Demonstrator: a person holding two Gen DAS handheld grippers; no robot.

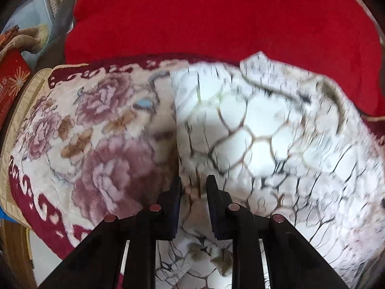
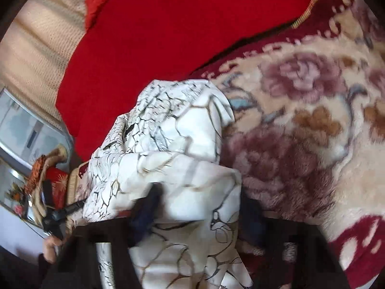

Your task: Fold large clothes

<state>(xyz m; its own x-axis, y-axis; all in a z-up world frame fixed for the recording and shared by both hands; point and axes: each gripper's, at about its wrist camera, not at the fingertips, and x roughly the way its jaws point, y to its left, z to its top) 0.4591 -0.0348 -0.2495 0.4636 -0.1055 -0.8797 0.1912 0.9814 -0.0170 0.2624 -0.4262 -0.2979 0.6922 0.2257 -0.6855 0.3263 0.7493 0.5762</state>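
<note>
We see a plush cream blanket with mauve peony flowers, brown leaves and a dark red scrolled border [image 1: 96, 130] spread as the carrying surface; what lies beneath it we cannot tell. A beige ribbed trim edges it at the left in the left wrist view. On it lies a white garment of smooth cloth printed with a black and gold crackle pattern [image 1: 276, 144], its left edge running straight down the blanket's middle. A plain bright red cloth [image 1: 216, 19] lies along the blanket's far side, touching its red border. In the right wrist view, the garment [image 2: 168, 168] rises bunched above the blanket [image 2: 300, 125].
</note>
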